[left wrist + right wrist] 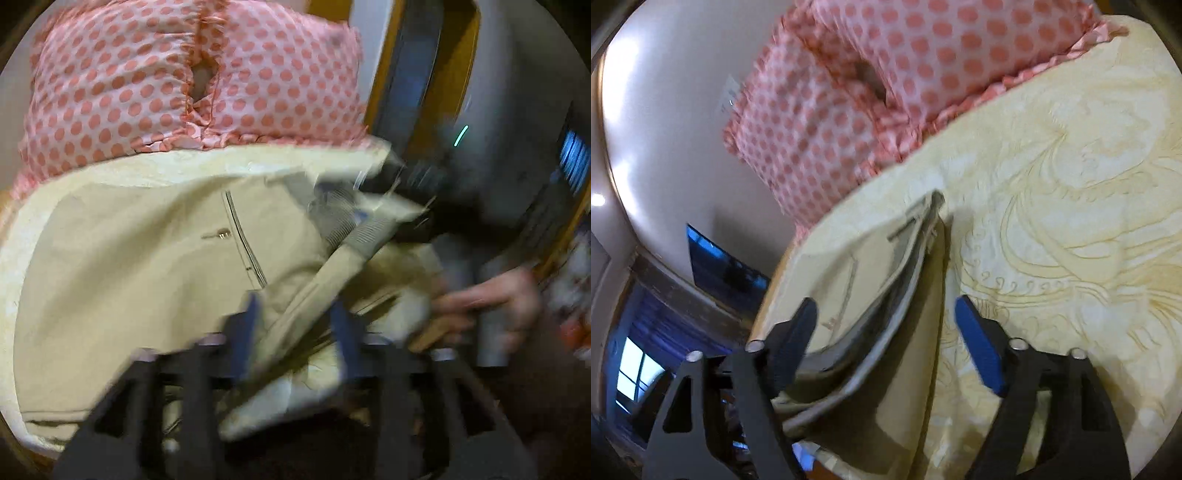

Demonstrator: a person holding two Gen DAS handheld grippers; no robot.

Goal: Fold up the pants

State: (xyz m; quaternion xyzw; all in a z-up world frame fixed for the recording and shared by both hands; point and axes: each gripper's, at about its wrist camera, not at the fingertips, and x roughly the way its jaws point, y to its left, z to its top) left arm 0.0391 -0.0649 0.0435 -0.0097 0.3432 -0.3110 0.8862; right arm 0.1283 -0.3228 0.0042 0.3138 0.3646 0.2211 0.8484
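Beige pants (147, 266) bunch between the left gripper (295, 321)'s 2 fingers, apparently clamped, though blur obscures it. Right gripper (886, 332) gapes, waistband between its fingers. Ahead: yellow bedspread (1071, 184), polka-dot pillows (923, 55).

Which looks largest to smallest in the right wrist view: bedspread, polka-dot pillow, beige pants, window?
1. Bedspread
2. Polka-dot pillow
3. Beige pants, though they sit nearest the camera, so this is apparent size only
4. Window
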